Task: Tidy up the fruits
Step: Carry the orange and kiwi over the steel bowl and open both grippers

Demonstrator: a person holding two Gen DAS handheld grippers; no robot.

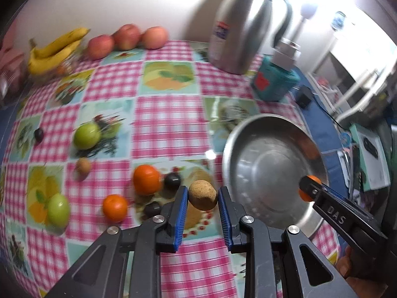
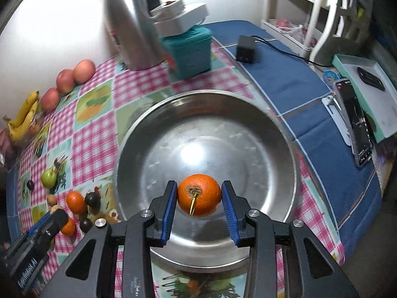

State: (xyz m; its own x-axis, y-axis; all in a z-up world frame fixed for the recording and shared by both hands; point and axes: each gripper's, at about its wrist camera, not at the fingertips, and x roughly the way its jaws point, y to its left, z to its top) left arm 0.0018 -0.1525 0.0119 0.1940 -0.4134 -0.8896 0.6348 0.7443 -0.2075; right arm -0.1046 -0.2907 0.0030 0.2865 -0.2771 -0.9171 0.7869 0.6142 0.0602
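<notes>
In the left wrist view we see our left tool [image 1: 203,196] pinching a brown rough-skinned fruit [image 1: 203,195] between its blue pads, low in the centre of the frame, above the checkered desk [image 1: 168,124]. In the right wrist view our right tool [image 2: 199,196] is pinching an orange [image 2: 199,195] over the steel bowl [image 2: 139,134] that fills the middle of the frame. Two other oranges [image 1: 147,179], green apples [image 1: 86,135] and dark plums [image 1: 172,181] lie at the left on the cloth. Bananas [image 1: 55,49] and red apples [image 1: 127,36] are at the upper left.

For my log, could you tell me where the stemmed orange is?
The stemmed orange sits gripped in the right gripper, above the round steel bowl.
</notes>
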